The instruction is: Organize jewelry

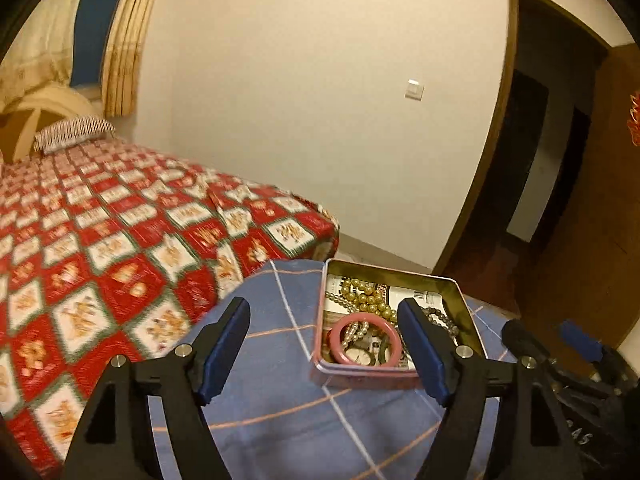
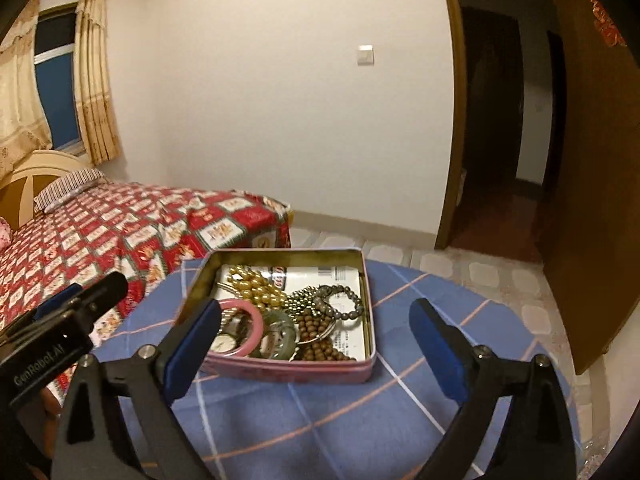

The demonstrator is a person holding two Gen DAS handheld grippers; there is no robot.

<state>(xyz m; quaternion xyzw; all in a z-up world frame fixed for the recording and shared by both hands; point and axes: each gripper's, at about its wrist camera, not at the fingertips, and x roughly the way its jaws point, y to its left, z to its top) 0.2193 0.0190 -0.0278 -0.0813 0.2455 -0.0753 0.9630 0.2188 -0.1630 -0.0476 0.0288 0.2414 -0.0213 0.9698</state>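
Jewelry tin (image 2: 366,364), pink-walled with a brass-coloured interior and no lid on it, stands on the tabletop (image 2: 320,432), which is covered by a blue cloth with white and orange lines. Contents: a pink bangle (image 2: 256,330), a strand of gold pearls (image 2: 256,290), a brown bead bracelet (image 2: 316,326), a dark bead bracelet (image 2: 348,304), a green translucent ring (image 2: 286,330) and a small watch face (image 2: 222,344), all heaped together on printed paper lining the bottom.

Left tool (image 1: 324,344): released, blue pads spread wide, nothing between them but cloth. It points downward at a shallow angle toward the tin (image 1: 360,372); its right finger overlaps the tin's near right corner in view, and contact cannot be confirmed. The pink bangle (image 1: 362,340) lies just inside that finger.

Right tool (image 2: 316,350): released, pads at full spread, bracketing the near half of the tin in view, with neither pad seen pressing on it. Same shallow downward pitch. The two tools sit side by side; each shows at the edge of the other's view.

Legible writing: "GenRobot.AI" in pale letters on the left tool's black body (image 2: 40,372), seen from the right wrist. Print and a barcode show on the paper in the tin, unreadable. Letters on the right tool's body in the left wrist view are too partial to read.

A bed (image 1: 120,240) with a red patterned cover stands beside the tabletop.
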